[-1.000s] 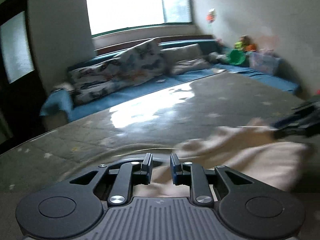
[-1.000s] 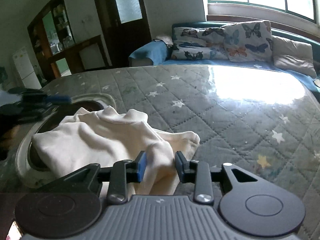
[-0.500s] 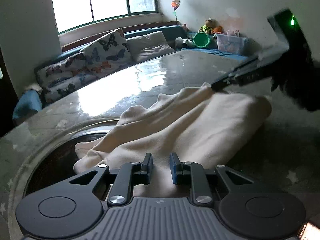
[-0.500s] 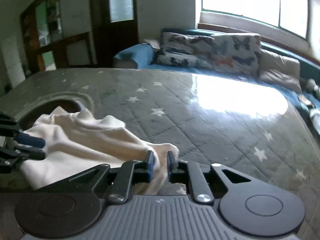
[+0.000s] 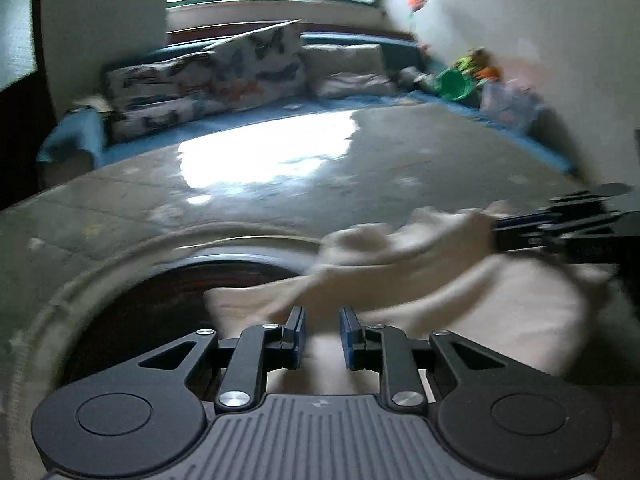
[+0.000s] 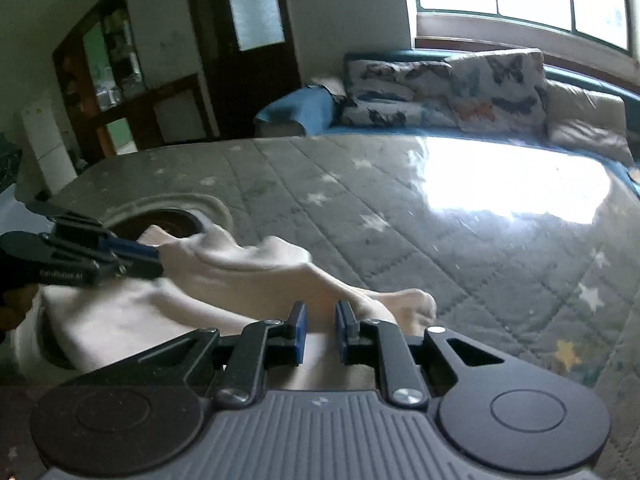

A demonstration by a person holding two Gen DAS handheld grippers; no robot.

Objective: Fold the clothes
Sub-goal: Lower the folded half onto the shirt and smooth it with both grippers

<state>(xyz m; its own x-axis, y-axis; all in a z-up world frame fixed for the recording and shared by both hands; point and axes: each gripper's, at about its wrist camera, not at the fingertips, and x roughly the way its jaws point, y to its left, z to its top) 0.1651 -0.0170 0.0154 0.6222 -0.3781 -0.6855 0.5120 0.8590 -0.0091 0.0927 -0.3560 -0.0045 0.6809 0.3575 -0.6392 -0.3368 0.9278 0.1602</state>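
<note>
My left claw (image 5: 322, 332) and my right claw (image 6: 320, 326) each pinch an edge of the cream garment (image 6: 224, 292), which hangs bunched between them, draped over the grey star-quilted table (image 6: 460, 248) just ahead.

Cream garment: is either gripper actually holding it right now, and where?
Both appear to. The left gripper pinches the cream garment at a bunched edge by the round hole; the right gripper grips the opposite edge. Motion blur hides the exact contact.
</note>
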